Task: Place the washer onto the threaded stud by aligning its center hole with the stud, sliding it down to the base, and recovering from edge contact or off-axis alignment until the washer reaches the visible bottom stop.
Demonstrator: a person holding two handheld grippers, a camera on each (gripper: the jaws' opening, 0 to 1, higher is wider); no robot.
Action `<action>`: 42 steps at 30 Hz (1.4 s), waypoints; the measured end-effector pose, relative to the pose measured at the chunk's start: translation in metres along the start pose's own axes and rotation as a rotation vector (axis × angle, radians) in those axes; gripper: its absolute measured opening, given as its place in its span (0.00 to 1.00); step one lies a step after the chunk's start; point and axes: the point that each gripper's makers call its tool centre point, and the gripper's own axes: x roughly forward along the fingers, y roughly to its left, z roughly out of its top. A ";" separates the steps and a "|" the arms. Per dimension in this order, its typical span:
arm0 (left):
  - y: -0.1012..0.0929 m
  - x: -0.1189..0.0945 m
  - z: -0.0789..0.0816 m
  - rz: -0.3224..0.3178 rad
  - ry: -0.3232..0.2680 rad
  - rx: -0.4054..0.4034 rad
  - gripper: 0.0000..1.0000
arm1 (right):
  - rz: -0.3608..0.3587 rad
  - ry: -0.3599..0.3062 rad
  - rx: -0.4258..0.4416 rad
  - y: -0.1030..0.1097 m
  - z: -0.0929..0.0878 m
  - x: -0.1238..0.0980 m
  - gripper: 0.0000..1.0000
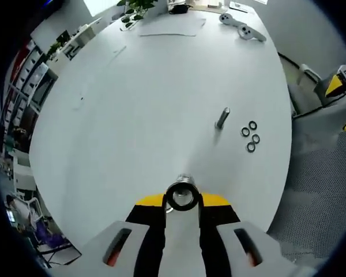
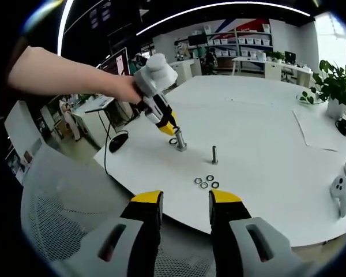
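Left gripper view: your left gripper (image 1: 183, 203) apparently pinches a washer (image 1: 181, 196) over a stud (image 2: 180, 140); centre its hole first. Right gripper (image 2: 185, 199) gapes empty off the table's (image 2: 265, 127) near edge.

Both grippers share one build: pale grey bodies with a red slot on each side, and black jaws tipped in yellow. The left gripper (image 2: 172, 134) has a rounded white top; the right gripper (image 2: 184, 202) shows the same colours.

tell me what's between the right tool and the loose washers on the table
Bare white table and its near edge; nothing else sits between the right tool and the washers in the right gripper view.
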 end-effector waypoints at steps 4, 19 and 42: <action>0.000 0.007 0.000 -0.006 0.012 0.011 0.19 | -0.003 -0.004 0.006 -0.001 0.001 0.000 0.34; -0.001 0.030 -0.003 -0.014 0.067 0.053 0.19 | -0.011 -0.008 0.013 -0.002 0.001 0.000 0.34; -0.001 0.058 -0.015 -0.032 0.061 -0.033 0.21 | -0.016 -0.006 0.015 -0.003 0.001 0.000 0.34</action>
